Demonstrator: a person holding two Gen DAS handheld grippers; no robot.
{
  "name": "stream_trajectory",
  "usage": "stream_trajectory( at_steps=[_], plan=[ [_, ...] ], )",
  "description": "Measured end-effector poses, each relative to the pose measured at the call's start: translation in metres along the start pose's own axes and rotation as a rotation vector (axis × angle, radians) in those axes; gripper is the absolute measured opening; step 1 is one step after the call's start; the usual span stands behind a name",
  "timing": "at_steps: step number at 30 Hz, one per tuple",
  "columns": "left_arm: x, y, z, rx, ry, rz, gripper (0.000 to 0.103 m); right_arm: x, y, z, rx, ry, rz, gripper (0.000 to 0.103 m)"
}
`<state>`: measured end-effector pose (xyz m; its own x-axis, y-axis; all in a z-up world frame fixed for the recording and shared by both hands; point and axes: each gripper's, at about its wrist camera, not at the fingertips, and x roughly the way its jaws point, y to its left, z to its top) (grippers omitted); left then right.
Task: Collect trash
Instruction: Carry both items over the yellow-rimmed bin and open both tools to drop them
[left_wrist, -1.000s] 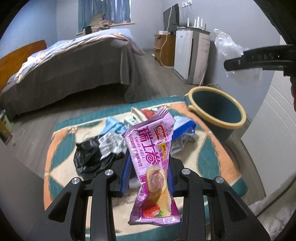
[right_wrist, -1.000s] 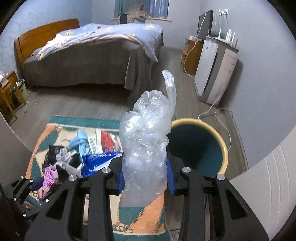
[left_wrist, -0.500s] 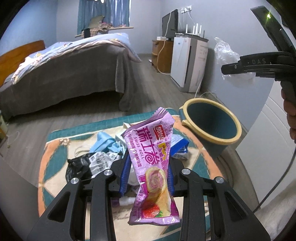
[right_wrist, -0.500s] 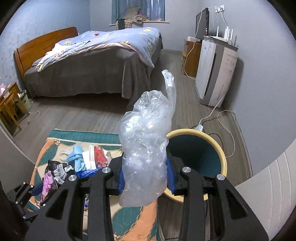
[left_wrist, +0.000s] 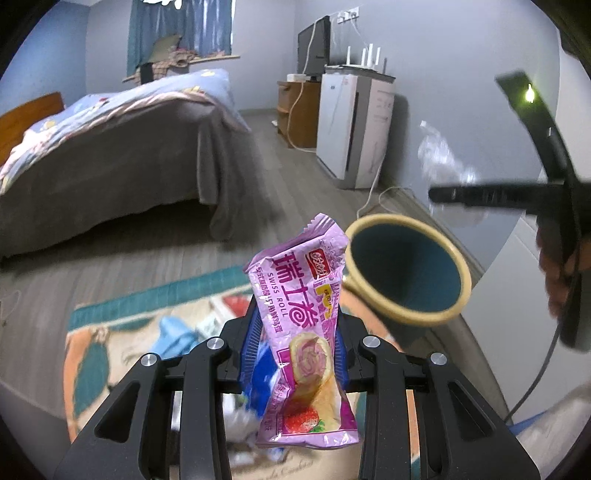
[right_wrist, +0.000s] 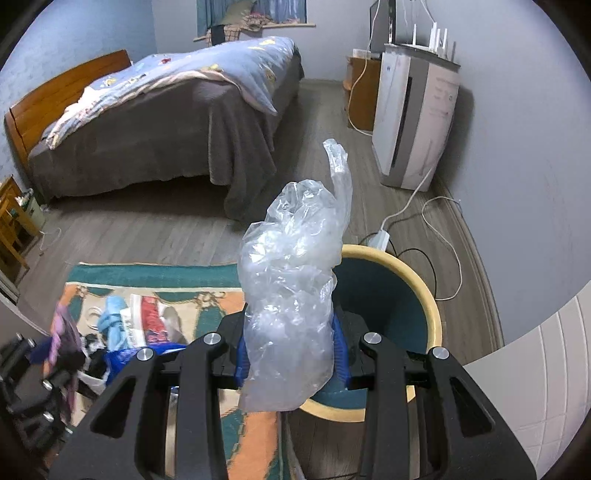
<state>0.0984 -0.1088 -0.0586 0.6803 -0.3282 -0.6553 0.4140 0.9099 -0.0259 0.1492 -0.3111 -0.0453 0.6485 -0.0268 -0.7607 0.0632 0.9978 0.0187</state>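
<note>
My left gripper (left_wrist: 295, 343) is shut on a pink Swiss roll wrapper (left_wrist: 301, 325) and holds it above the rug, left of the bin. My right gripper (right_wrist: 291, 347) is shut on a crumpled clear plastic bag (right_wrist: 295, 291), just over the near rim of the teal bin with a yellow rim (right_wrist: 430, 317). The bin also shows in the left wrist view (left_wrist: 406, 273), with the right gripper (left_wrist: 480, 194) and its bag (left_wrist: 439, 158) above it. Loose trash (right_wrist: 122, 321) lies on the patterned rug (right_wrist: 207, 299): blue cloth, a red and white wrapper, a blue packet, black plastic.
A bed (right_wrist: 166, 122) with a grey cover stands behind the rug. A white appliance (right_wrist: 417, 118) stands against the right wall, with cables and a power strip (right_wrist: 380, 240) on the wood floor behind the bin. A white tiled surface (right_wrist: 546, 387) is at the right.
Both grippers have risen and moved right toward the bin with their loads. The right gripper now hangs over the bin's near rim; the left one's wrapper is beside the bin.
</note>
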Motion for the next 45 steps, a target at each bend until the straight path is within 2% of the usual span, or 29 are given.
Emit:
stream_trajectory(
  at_steps=[6,12,20,28,33,36,37,41,45],
  plan=[
    [0.023,-0.017,0.021,0.039,0.005,-0.034,0.034,0.023,-0.024,-0.001,0.000,0.027,-0.042,0.035],
    [0.052,-0.043,0.032,0.079,0.030,-0.083,0.034,0.047,-0.073,-0.008,0.084,0.053,-0.077,0.035],
    [0.104,-0.080,0.041,0.146,0.081,-0.126,0.034,0.071,-0.111,-0.018,0.173,0.088,-0.077,0.035],
    [0.153,-0.113,0.047,0.243,0.120,-0.126,0.035,0.079,-0.127,-0.024,0.187,0.079,-0.075,0.035],
    [0.176,-0.126,0.048,0.261,0.138,-0.129,0.039,0.086,-0.133,-0.026,0.211,0.081,-0.055,0.035],
    [0.184,-0.129,0.049,0.270,0.136,-0.127,0.054,0.088,-0.134,-0.025,0.224,0.081,-0.038,0.037],
    [0.185,-0.129,0.050,0.273,0.131,-0.123,0.061,0.088,-0.135,-0.025,0.232,0.080,-0.026,0.038],
    [0.187,-0.129,0.049,0.272,0.117,-0.122,0.079,0.087,-0.136,-0.023,0.265,0.063,0.029,0.054],
    [0.186,-0.126,0.048,0.257,0.111,-0.109,0.091,0.087,-0.135,-0.021,0.272,0.053,0.043,0.077]
  ],
)
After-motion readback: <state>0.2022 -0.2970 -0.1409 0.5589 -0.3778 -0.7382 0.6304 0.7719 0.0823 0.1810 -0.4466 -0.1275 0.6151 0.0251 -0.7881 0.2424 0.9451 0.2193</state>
